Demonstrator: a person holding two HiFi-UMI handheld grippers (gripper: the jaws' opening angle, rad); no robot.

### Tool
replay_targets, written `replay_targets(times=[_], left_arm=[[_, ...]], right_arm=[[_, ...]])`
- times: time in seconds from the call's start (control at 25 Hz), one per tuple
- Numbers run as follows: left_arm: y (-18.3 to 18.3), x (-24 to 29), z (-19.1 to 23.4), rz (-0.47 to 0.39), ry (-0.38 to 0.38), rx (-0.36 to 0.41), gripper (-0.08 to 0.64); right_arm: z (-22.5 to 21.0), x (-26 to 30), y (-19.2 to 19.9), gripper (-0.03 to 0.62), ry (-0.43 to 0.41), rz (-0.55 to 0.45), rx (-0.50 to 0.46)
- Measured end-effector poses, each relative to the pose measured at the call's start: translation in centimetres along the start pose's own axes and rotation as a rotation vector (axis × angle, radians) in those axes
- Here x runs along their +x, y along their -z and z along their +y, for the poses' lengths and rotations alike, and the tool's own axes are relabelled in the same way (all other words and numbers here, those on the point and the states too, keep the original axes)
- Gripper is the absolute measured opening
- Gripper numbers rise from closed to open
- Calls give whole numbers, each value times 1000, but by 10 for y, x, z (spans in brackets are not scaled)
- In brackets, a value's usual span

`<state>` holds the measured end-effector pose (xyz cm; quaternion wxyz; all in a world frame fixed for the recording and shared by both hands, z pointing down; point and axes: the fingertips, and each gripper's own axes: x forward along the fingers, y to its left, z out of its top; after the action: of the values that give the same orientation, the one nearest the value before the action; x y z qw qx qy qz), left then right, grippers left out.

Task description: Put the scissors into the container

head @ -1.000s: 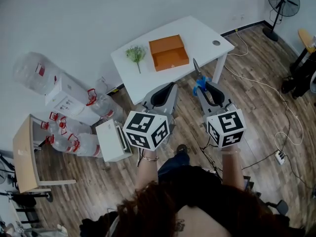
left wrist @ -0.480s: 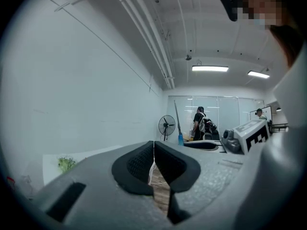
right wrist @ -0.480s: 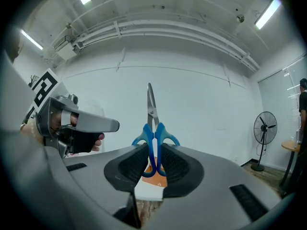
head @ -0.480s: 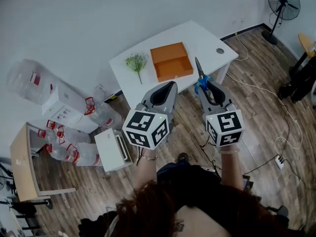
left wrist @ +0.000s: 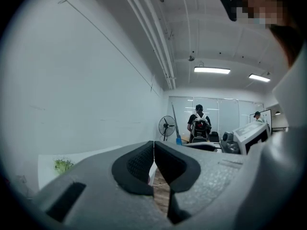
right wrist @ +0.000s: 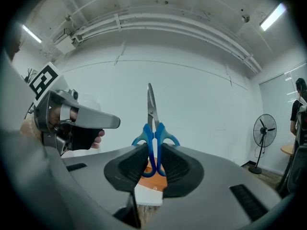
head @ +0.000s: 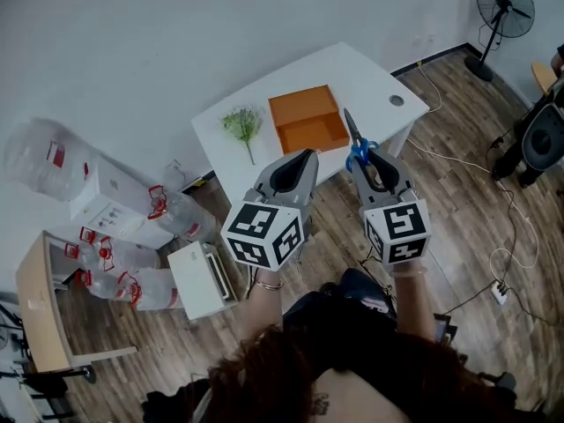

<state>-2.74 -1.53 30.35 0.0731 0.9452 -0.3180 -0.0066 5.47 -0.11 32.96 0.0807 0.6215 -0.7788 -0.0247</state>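
**Scissors clamped in the right jaws, container ahead on the table**

The right gripper (head: 365, 160) (right wrist: 154, 153) has its jaws closed on the scissors (head: 356, 143) (right wrist: 152, 128). The dark pads pinch the blue handle loops from either side. The loops sit deep between the pads, and their upper curves bulge out just past the jaw tips. The steel blades are shut and run straight on beyond the tips, in line with the jaws.

The orange container (head: 308, 122) (right wrist: 152, 178) lies ahead of those jaws, open side up, on the white table (head: 361, 64). In the head view the blade tip reaches the container's near right corner. In the right gripper view a patch of orange shows low in the gap between the pads, behind the handle loops. The scissors are up in the grip, not inside the container.

The left gripper (head: 298, 167) (left wrist: 153, 163) is held beside the right one, to its left. Its jaws are pressed together pad to pad, with only a thin seam between them. The right gripper view shows it off to the left of the right jaws, with the person's hand (right wrist: 88, 139) wrapped round its grip.

A green sprig (head: 243, 123) (left wrist: 62, 165) lies on the table beyond the left jaws, to the left of the container. A standing fan (head: 504, 7) (right wrist: 264, 128) is far off to the right of the right jaws, on the wooden floor (head: 458, 148).
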Motion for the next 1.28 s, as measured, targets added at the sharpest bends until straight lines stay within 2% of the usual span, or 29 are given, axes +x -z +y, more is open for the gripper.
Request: replay_targets(times=[0.44,0.92,1.28], left_arm=[[3,46,48,1,-52,-22,18],[-7,117,111,7,-130,-41,19],[-6,152,150,-1,-205,-82,18]], right_arm=[[-27,67,13,80,-29,36,-30],[-53,157,33,80,-140,126,-111],[-66,212,61,80,-267,205,-273]])
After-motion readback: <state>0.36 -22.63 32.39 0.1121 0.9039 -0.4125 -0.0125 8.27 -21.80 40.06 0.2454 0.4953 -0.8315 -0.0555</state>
